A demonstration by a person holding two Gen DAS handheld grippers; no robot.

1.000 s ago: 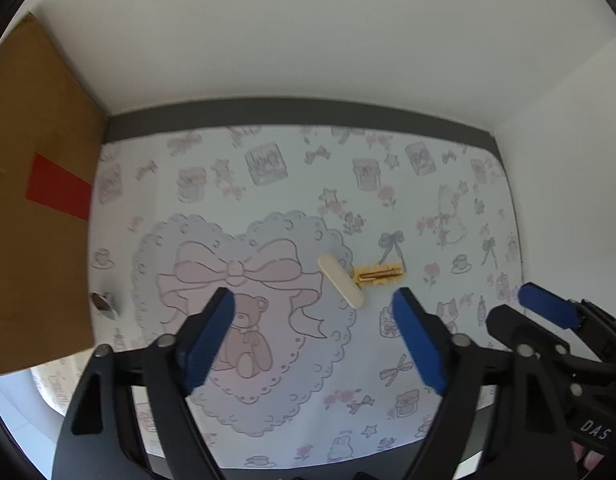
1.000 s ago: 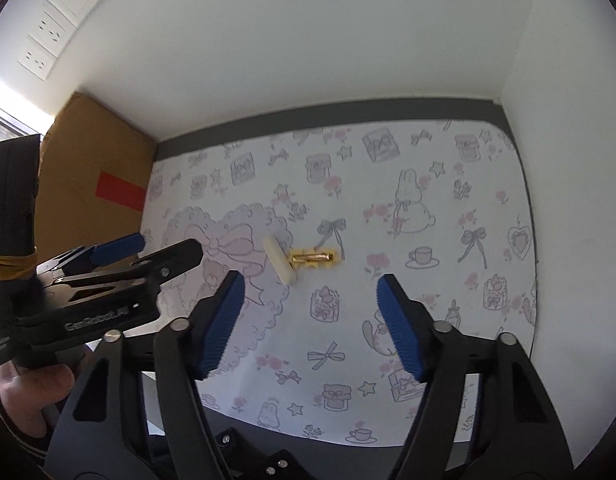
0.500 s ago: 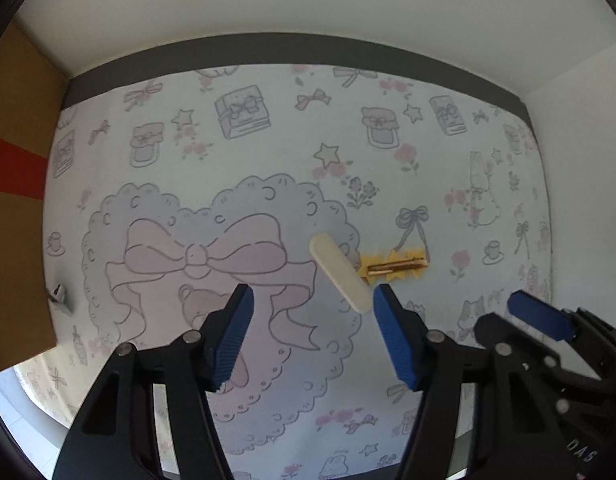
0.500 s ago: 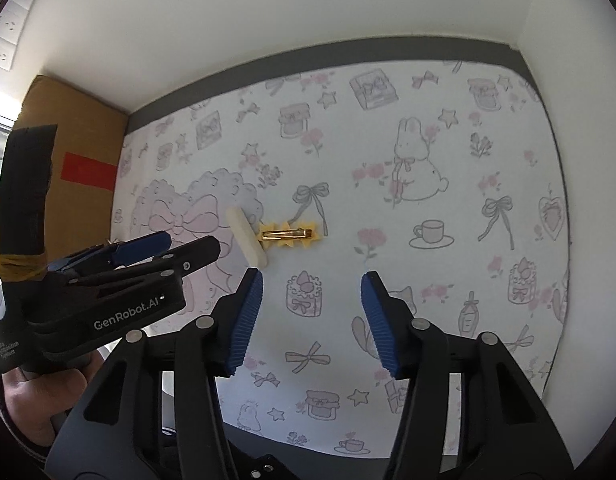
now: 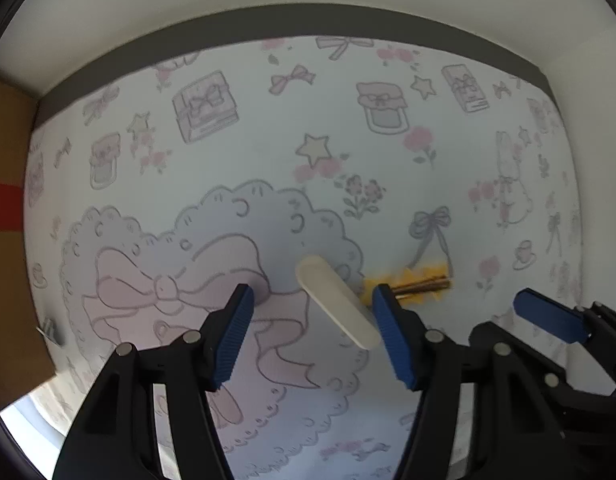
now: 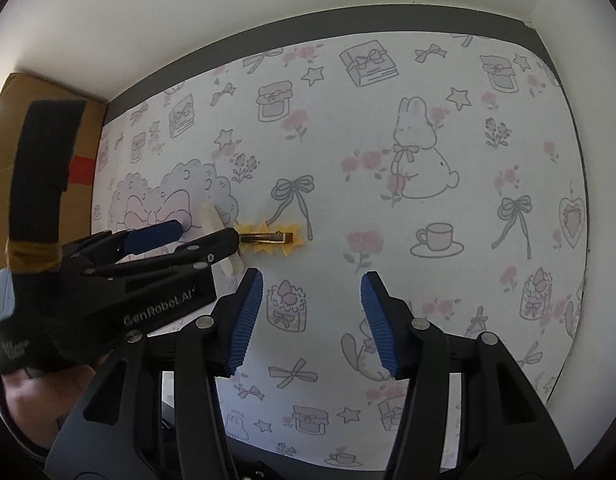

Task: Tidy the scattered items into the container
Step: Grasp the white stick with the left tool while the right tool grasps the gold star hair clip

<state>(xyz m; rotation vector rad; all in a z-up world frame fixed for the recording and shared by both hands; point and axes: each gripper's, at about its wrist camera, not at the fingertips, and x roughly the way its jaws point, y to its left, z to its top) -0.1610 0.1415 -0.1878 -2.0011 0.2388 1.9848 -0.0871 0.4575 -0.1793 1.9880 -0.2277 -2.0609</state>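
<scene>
The left gripper (image 5: 310, 312), jaws part-open and just narrowed, straddles the cream clip (image 5: 338, 302) without touching it. The right gripper (image 6: 311, 308) hangs empty, part-open, near the yellow star hairpin (image 6: 268, 237) just right of the clip. Centre the pads across the clip's width before closing. Patterned cloth (image 5: 268, 128) covers the table; no container shows.

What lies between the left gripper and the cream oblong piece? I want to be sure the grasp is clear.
Nothing visible does. The cream oblong piece lies bare on the patterned mat, partly between the open pads of the left gripper. The yellow star hair clip lies just beyond its right pad.
</scene>
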